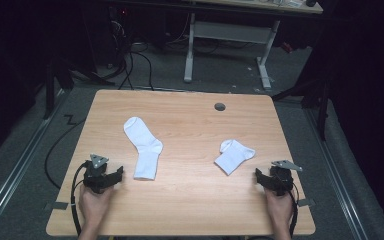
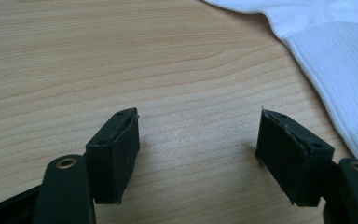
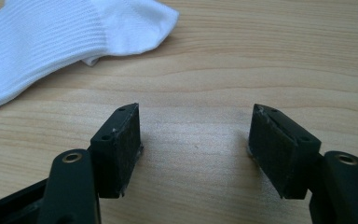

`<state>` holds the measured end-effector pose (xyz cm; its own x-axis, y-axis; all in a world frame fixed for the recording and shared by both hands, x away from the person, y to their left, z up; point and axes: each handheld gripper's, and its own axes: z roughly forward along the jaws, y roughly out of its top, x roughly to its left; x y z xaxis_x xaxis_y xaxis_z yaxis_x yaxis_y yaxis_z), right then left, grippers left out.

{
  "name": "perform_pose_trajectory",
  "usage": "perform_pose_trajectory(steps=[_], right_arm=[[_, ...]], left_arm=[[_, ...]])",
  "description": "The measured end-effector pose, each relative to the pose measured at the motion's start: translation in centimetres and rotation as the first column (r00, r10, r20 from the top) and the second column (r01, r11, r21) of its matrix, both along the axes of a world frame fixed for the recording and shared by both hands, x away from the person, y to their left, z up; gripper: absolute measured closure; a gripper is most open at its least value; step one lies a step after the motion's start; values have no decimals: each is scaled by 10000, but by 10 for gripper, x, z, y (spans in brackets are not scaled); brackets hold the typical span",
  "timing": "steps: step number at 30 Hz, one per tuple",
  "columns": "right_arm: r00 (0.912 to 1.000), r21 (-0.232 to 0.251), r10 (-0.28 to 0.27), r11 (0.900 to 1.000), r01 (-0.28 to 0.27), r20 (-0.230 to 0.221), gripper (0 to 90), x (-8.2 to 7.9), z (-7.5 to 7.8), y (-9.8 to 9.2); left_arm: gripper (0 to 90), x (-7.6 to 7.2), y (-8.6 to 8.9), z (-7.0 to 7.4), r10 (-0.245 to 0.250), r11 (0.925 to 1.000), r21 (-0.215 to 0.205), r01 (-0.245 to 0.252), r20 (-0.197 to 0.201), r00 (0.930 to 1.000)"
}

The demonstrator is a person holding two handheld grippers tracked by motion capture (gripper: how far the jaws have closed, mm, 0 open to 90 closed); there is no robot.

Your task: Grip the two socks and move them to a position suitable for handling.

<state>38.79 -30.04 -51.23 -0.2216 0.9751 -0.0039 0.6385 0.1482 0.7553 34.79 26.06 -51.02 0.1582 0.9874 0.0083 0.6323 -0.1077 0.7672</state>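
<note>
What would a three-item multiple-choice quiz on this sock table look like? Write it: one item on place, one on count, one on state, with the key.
1. Where does the longer sock lie?
A. nearer the left hand-held gripper
B. nearer the right hand-held gripper
C. on the floor

2. How many socks are on the table?
A. one
B. two
C. four

3. How do the jaws of both grippers stand?
A. shut on a sock
B. shut on nothing
C. open, with bare wood between them

Key: 1 A, as the high view shows it on the left half of the table, while the folded sock lies on the right; 2 B, two white socks lie there; 3 C, each gripper view shows the jaws apart over wood.
</note>
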Motion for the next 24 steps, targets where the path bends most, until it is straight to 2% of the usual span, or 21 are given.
perform_pose_trajectory(steps=[16, 18, 21, 24], right_arm=[[9999, -2, 121, 9999, -121, 4, 328, 0, 0, 0], [9999, 20, 115, 9999, -115, 16, 327, 0, 0, 0], [9999, 29, 112, 9999, -112, -13, 326, 0, 0, 0], [9999, 38, 108, 9999, -108, -3, 326, 0, 0, 0]], left_arm=[[307, 1, 1, 0, -9, 9999, -116, 9, -1, 10000], [308, 1, 1, 0, -191, 9998, 12, 191, -20, 9998], [328, 0, 2, 0, -203, 9998, 24, 203, 11, 9998], [346, -1, 3, 1, -183, 9997, -163, 184, 33, 9998]])
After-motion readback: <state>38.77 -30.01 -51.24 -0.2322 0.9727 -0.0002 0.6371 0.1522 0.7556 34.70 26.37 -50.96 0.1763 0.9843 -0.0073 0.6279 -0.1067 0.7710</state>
